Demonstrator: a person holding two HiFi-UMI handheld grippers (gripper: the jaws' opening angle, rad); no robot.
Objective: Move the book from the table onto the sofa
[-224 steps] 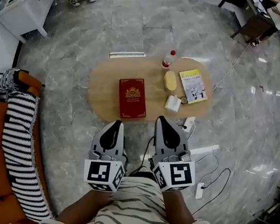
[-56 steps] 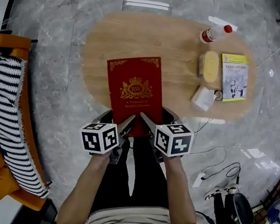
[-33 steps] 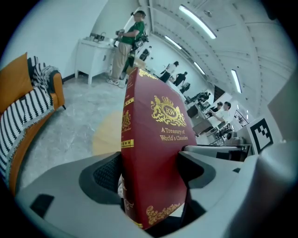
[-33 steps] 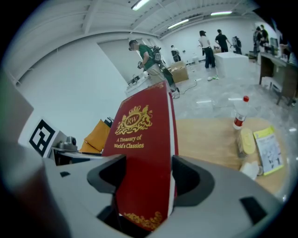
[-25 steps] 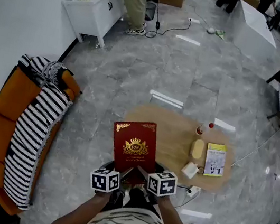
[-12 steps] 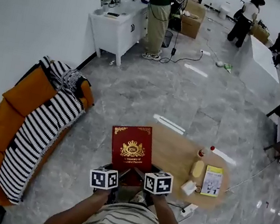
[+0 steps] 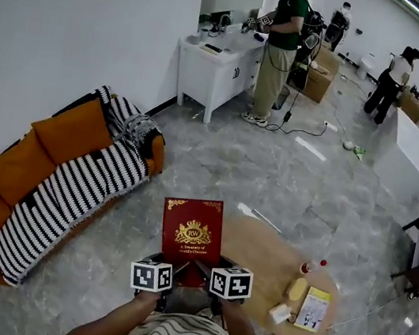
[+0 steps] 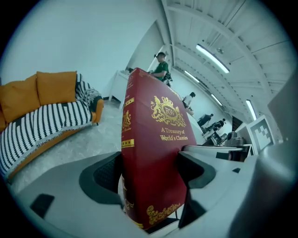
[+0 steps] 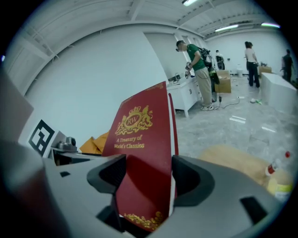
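Pinching the near edge of the red book (image 7: pixel 191 234), the left gripper (image 7: pixel 176 266) and the right gripper (image 7: pixel 202 269) each have their jaws pressed on it, holding it in the air, cover up. Just beyond lies the oval wooden table (image 7: pixel 263 248). Farther left, well apart, the orange sofa (image 7: pixel 13 168) with a striped throw (image 7: pixel 69 190) stands against the wall.
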